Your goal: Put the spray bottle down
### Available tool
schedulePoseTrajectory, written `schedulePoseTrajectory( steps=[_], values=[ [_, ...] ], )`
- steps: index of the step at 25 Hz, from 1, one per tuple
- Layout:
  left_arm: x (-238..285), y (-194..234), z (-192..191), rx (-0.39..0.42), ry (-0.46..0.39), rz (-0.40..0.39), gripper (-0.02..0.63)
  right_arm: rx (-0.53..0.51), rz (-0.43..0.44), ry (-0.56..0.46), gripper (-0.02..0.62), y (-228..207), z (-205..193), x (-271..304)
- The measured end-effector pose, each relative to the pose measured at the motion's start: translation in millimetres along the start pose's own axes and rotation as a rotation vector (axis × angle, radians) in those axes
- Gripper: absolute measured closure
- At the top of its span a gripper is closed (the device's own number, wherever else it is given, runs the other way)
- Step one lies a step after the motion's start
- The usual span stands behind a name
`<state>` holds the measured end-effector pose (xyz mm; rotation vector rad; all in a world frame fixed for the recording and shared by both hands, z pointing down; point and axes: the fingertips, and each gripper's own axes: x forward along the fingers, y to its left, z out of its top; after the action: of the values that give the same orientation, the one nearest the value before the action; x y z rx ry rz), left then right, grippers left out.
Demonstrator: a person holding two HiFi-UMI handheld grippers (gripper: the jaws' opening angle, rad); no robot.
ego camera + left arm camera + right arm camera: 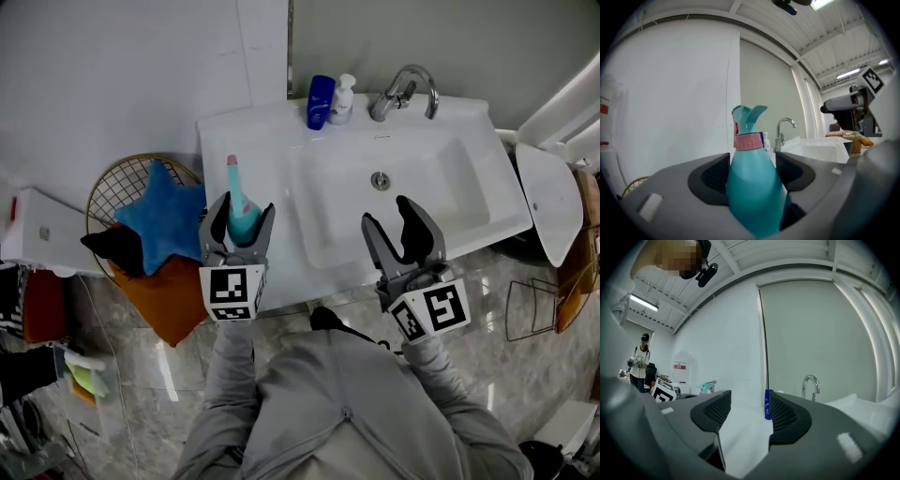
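Okay so the left hand-held gripper (243, 213) is clamping a teal plastic spray bottle with a pink collar (235, 190) around its body. The jaws are closing snug on both sides of it, and it's sitting upright with the nozzle on top. From the head view it's hanging over the left part of the white sink counter (251, 141), near the front edge. I can't tell whether the base is touching anything yet.

The right hand-held gripper (386, 214) is hovering over the basin (469, 183) with its jaws spread wide and nothing between them. The dark blue bottle (767, 404) showing in the gap is just standing way back by the chrome faucet (405, 90).

My take on doing this step well: I'd be aiming for the flat ledge left of the basin and coming straight down with the bottle vertical. I'd be nudging it a bit back from the front edge, since the round wire basket with the blue star cushion (165, 223) is sitting right beside and below that side. I'd only be letting the jaws go once the base is resting flat, then lifting clear without clipping the trigger.
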<state>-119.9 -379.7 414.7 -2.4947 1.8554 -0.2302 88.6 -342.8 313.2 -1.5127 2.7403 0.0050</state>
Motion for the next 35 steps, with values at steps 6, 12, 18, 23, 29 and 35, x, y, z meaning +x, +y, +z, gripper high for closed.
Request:
schedulePoseTrajectory(
  steps=[6, 12, 18, 23, 29, 35],
  values=[
    [24, 13, -10, -0.01, 0.018, 0.029, 0.25, -0.002, 0.018, 0.008, 0.347, -10, -5, 22],
    [47, 19, -21, -0.02, 0.028, 0.041, 0.25, -0.006, 0.017, 0.024, 0.347, -22, -10, 36],
    [63, 24, -25, -0.023, 0.029, 0.046, 0.25, -0.007, 0.005, 0.04, 0.347, -31, -16, 40],
    [73, 26, -32, -0.025, 0.033, 0.054, 0.249, -0.009, 0.001, 0.051, 0.347, -38, -20, 44],
    [80, 30, -36, -0.016, 0.025, 0.066, 0.249, -0.01, 0.009, 0.062, 0.347, -41, -24, 49],
    [83, 31, -41, -0.002, -0.001, 0.07, 0.25, -0.014, 0.015, 0.074, 0.347, -41, -27, 50]
  ],
)
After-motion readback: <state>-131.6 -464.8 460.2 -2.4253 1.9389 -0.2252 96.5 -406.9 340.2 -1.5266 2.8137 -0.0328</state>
